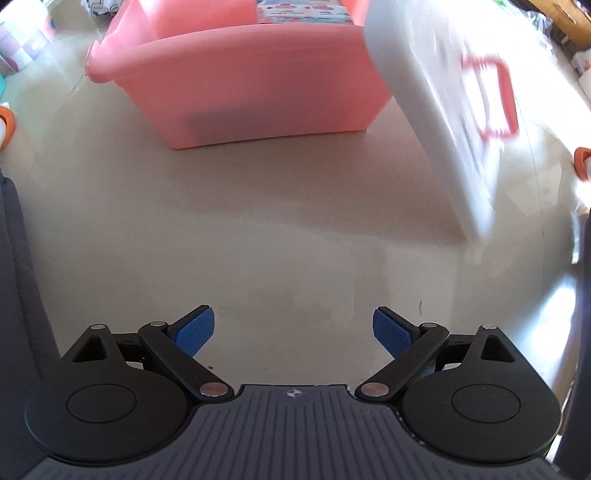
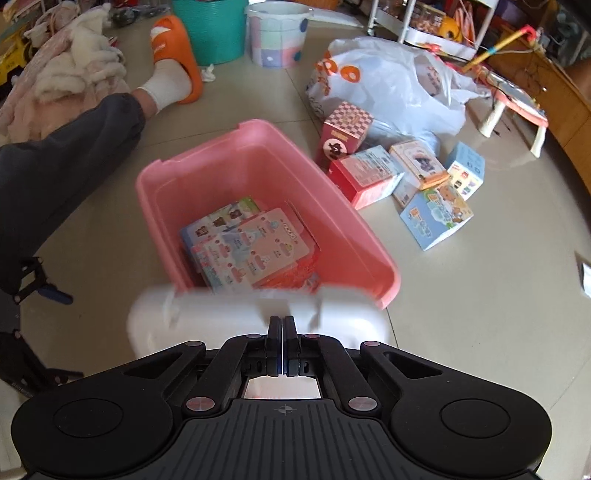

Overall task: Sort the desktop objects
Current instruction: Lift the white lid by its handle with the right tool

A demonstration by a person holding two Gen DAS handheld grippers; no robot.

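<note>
A pink bin [image 2: 258, 155] stands on the tiled floor and holds several flat toy boxes [image 2: 255, 247]. My right gripper [image 2: 281, 325] is shut on a white box [image 2: 207, 321], blurred, held just over the bin's near rim. In the left wrist view the same white box [image 1: 443, 110], with a red frame printed on it, hangs in the air to the right of the pink bin [image 1: 240, 85]. My left gripper [image 1: 293, 328] is open and empty, low over the bare floor in front of the bin.
Several small toy boxes [image 2: 406, 177] lie on the floor right of the bin, before a white plastic bag [image 2: 399, 85]. A person's leg [image 2: 66, 147] and orange slipper [image 2: 177, 55] are at the left. A teal bucket [image 2: 210, 29] and a pastel tub [image 2: 277, 33] stand behind.
</note>
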